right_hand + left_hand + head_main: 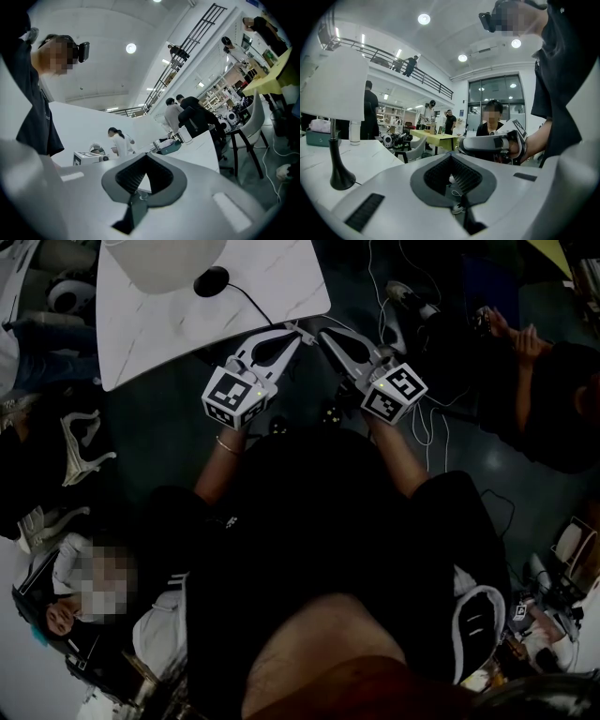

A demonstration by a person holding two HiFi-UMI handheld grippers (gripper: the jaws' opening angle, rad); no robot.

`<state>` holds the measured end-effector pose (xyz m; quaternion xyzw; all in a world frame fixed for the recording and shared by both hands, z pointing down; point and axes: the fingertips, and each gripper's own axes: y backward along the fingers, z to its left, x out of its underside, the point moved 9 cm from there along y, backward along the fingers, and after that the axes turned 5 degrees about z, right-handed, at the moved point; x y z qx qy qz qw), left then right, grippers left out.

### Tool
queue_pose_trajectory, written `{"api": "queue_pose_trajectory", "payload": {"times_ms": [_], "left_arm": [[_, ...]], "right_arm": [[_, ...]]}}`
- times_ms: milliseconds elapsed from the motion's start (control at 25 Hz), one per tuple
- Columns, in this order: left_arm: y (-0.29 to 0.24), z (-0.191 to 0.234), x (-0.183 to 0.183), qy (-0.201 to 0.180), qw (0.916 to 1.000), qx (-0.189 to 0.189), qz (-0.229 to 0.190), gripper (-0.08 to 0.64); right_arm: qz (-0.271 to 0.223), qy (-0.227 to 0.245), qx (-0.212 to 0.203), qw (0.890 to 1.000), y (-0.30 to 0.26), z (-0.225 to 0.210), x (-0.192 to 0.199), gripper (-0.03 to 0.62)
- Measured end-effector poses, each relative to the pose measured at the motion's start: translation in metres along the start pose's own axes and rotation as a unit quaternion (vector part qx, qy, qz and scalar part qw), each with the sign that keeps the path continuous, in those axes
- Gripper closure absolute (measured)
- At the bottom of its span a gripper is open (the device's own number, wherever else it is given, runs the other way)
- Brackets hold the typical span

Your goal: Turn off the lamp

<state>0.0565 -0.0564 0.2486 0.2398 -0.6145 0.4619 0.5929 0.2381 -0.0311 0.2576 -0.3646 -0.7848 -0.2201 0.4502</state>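
A white, marble-veined table point(187, 329) stood in a bright, open workshop. The lamp point(335, 86) rested on it, ahead of both tools. It had a broad white shade on a thin dark stem over a small black base point(211, 281), and its cord point(251, 304) ran toward the table's near corner. The left gripper point(299, 332) and the right gripper point(325, 335) hovered side by side just off that corner, each with its jaws clenched together on nothing. The lamp looked light and top-heavy, likely to tip under a sideways push. The shade seemed thin and easily dented, so the stem or base would be the firmer place to steady it. No switch could be made out. Behind the lamp sat a teal box point(316, 138) with something pale on top; what it held could not be told.
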Motion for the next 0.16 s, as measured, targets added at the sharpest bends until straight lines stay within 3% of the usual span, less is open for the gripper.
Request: {"api": "queue_pose_trajectory", "payload": {"times_ms": [160], "left_arm": [[-0.0075,-0.0018,0.0005,0.003,1.0000,0.003,-0.002,0.554]], "right_arm": [[0.002,0.001,0.001,1.000,0.0051,-0.0051,-0.0021,0.592]]}}
